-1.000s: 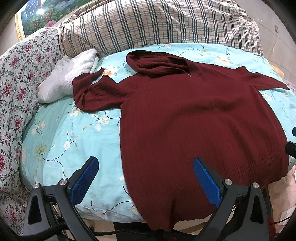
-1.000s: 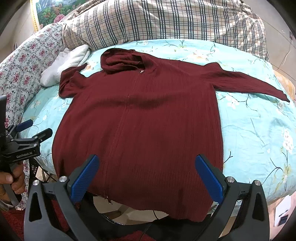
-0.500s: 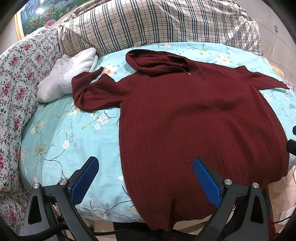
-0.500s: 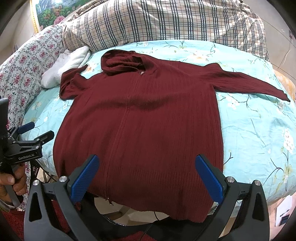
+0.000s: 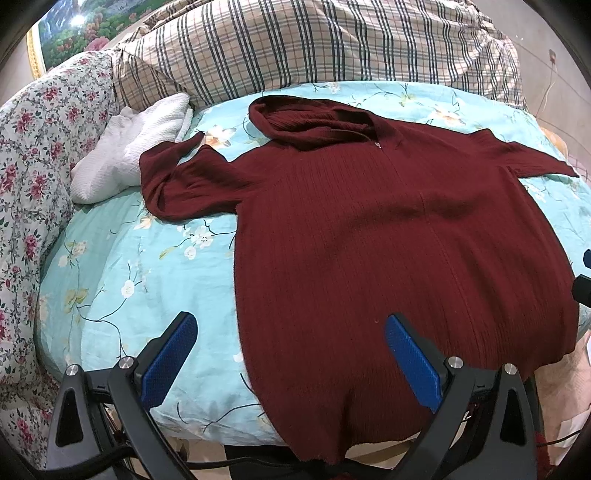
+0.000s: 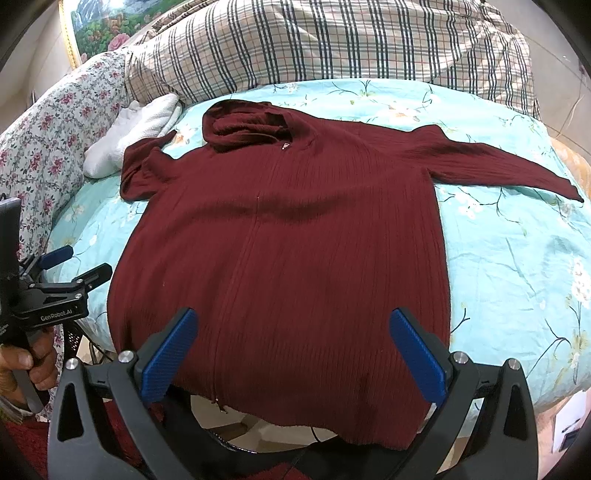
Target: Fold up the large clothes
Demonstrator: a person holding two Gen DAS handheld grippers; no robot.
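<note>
A dark red ribbed hooded cardigan point(image 5: 388, 240) point(image 6: 288, 236) lies spread flat, front up, on the light blue floral bedsheet point(image 5: 140, 266), hood toward the pillows. Its hem hangs over the near bed edge. One sleeve point(image 5: 177, 184) is bent back at the left; the other sleeve point(image 6: 498, 166) stretches out to the right. My left gripper point(image 5: 291, 343) hovers open over the hem's left part, nothing between its blue pads. My right gripper point(image 6: 295, 343) is open above the middle of the hem. In the right wrist view the left gripper point(image 6: 70, 266) also shows at the left edge, held by a hand point(image 6: 22, 365).
A white folded cloth point(image 5: 133, 147) lies by the bent sleeve. A plaid quilt point(image 5: 314, 44) is heaped at the head of the bed, with a floral pillow point(image 5: 33, 155) along the left. A framed picture point(image 6: 103, 29) hangs behind. Floor shows below the hem.
Both views have shifted slightly; the cardigan sits a little lower and nearer in each. Both grippers stay open and hold nothing.
</note>
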